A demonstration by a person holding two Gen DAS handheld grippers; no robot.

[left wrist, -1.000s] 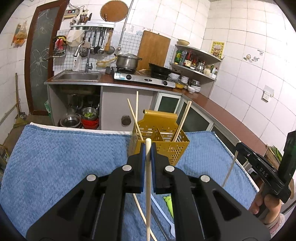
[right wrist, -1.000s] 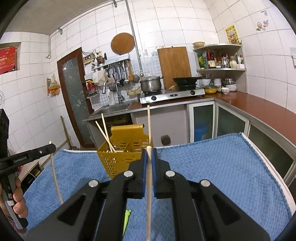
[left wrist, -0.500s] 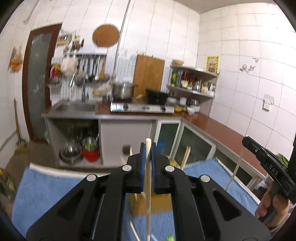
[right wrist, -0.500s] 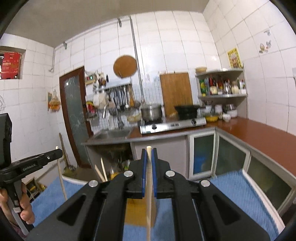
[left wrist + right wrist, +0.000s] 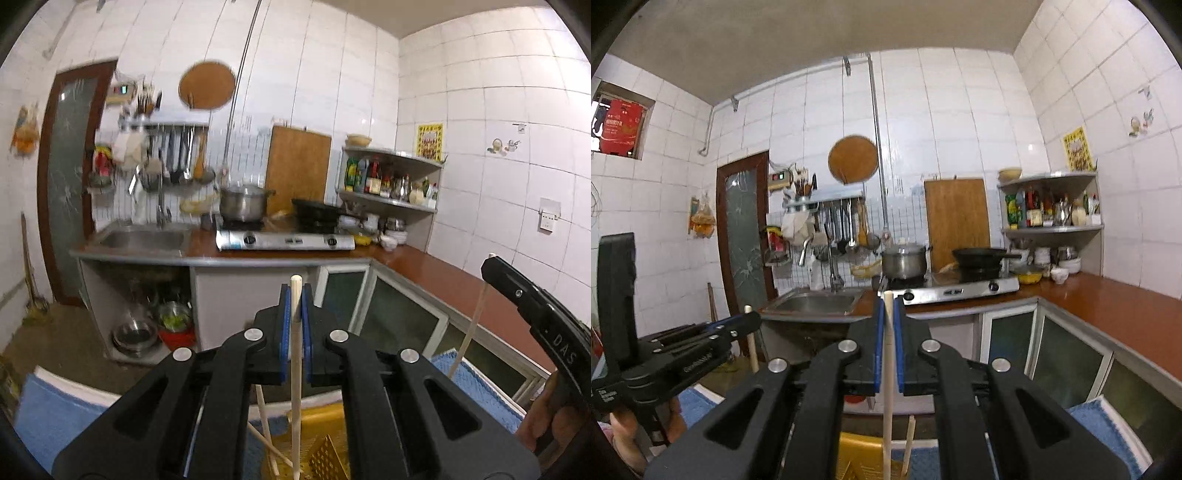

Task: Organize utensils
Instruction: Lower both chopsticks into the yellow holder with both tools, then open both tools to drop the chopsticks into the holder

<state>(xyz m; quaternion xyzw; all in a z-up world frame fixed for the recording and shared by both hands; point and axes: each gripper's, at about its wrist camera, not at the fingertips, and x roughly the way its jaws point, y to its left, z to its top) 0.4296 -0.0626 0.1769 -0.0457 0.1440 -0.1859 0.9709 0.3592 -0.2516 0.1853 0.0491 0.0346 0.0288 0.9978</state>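
Utensil basket (image 5: pixel 325 454), yellow and perforated, sits on the blue towel (image 5: pixel 51 417) below both tools, with loose chopsticks (image 5: pixel 264 417) leaning in it. Left gripper (image 5: pixel 295 295) clamps one upright chopstick (image 5: pixel 295 369); right gripper (image 5: pixel 888 306) clamps another chopstick (image 5: pixel 888 387).

A steel pot (image 5: pixel 243 203) and black wok (image 5: pixel 316 212) are set on the stove (image 5: pixel 284 242); beside it, a sink (image 5: pixel 142 239).
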